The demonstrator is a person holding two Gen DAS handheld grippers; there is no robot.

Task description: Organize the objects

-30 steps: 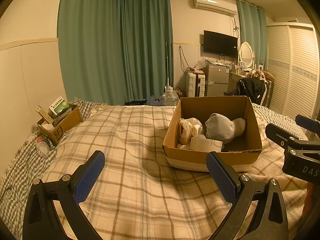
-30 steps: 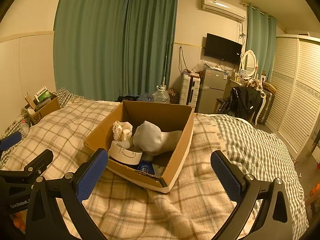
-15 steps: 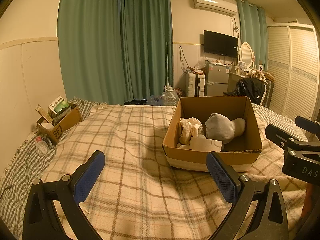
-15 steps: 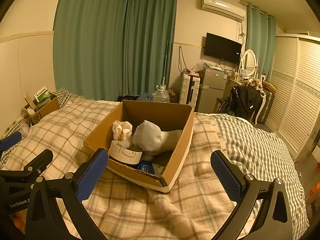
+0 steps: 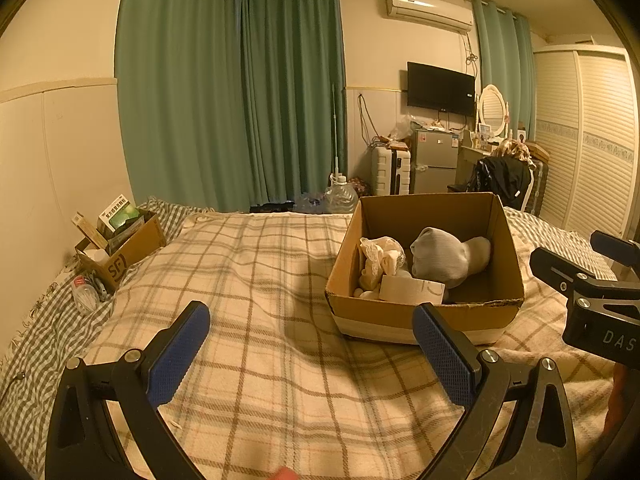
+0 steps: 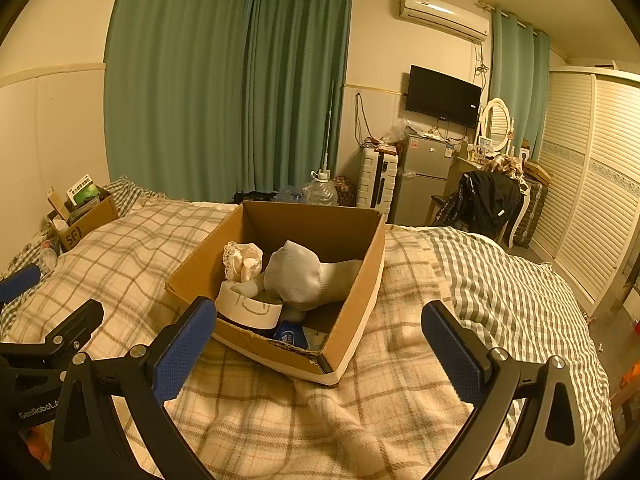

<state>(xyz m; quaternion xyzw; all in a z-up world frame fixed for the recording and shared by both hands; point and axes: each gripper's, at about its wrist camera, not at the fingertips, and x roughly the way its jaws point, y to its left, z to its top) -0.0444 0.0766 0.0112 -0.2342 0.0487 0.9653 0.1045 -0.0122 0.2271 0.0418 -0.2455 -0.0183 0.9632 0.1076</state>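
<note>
No change since the earlier frame: left gripper (image 5: 310, 350) and right gripper (image 6: 320, 344) both wide, empty, open brown cardboard box (image 6: 362, 276) just ahead on plaid bed blanket (image 5: 256, 280).

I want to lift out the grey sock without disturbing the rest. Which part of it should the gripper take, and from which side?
Take the grey sock by its rounded, bunched end, which sits highest in the cardboard box and partly over the white roll. Come from above with the right gripper, open now, since the box walls block the sides. Probably close across the bulge.
</note>
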